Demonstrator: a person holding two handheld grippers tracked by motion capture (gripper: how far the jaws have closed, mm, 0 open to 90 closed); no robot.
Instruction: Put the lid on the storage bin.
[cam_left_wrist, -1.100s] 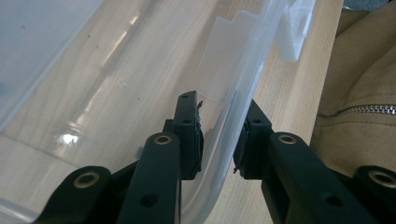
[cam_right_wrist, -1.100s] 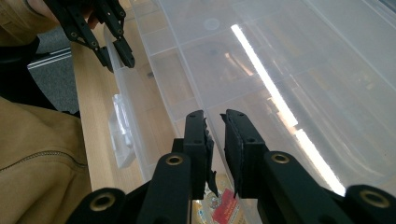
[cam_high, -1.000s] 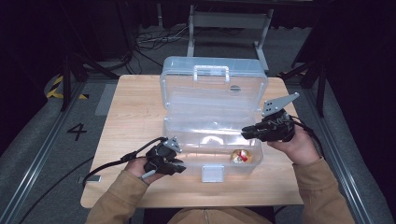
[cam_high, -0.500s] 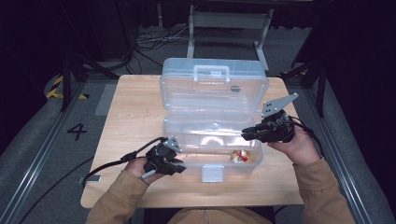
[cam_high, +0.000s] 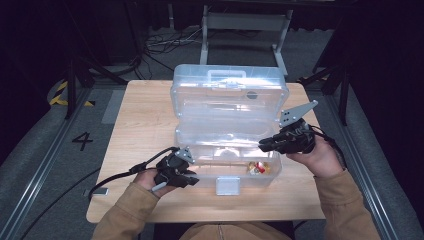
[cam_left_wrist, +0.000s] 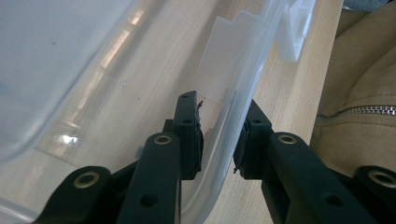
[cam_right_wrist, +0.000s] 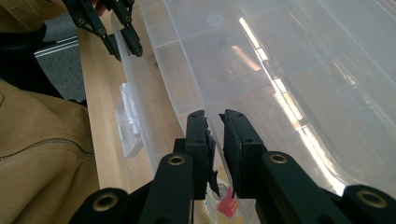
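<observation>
Left gripper (cam_high: 187, 167) clamps the open box's (cam_high: 227, 107) front wall (cam_left_wrist: 229, 121) while right gripper (cam_high: 265, 145), nearly shut on an inner tray's (cam_right_wrist: 261, 56) edge, hovers directly above small items (cam_high: 258, 168).

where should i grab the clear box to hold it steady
By the thin front wall of the box, near a corner, coming in from the person's side. The open top leaves that rim free to straddle, as the left gripper does, one jaw inside and one outside.

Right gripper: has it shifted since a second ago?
No. The right gripper sits at the same spot over the clear box's right front rim, jaws nearly shut.
</observation>
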